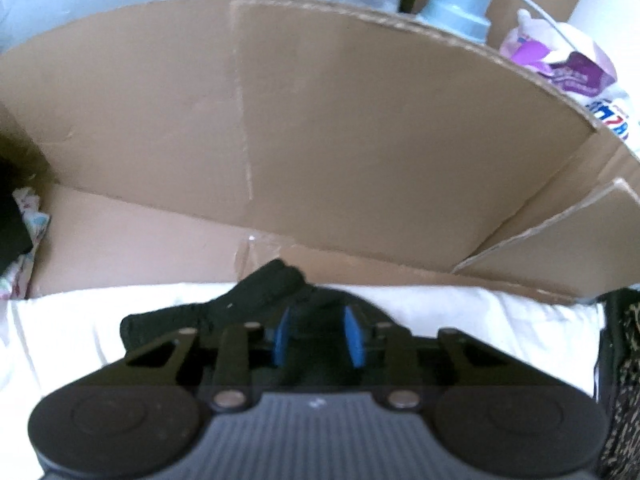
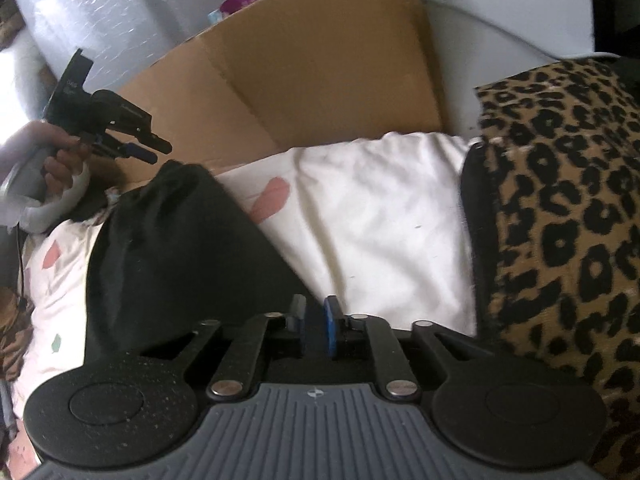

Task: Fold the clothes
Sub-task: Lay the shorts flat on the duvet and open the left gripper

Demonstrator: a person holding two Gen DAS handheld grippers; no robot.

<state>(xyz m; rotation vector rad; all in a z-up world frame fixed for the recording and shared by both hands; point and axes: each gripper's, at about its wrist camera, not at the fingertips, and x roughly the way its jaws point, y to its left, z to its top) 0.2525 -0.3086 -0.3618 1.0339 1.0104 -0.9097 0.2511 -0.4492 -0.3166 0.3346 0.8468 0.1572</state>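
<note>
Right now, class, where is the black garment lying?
In the right wrist view the black garment lies left of centre on the white bedding, before the cardboard box.

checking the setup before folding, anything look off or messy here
The black garment lies bunched and skewed on the white sheet, one end rolled into a lump. The cardboard box behind has ragged, torn edges. Nothing spilled.

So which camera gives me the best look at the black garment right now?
The right wrist view. There the black garment spreads wide across the white bedding, with its folds and edges visible. The left wrist view shows only a bunched strip of it beyond the left gripper, mostly hidden by the gripper body.
</note>
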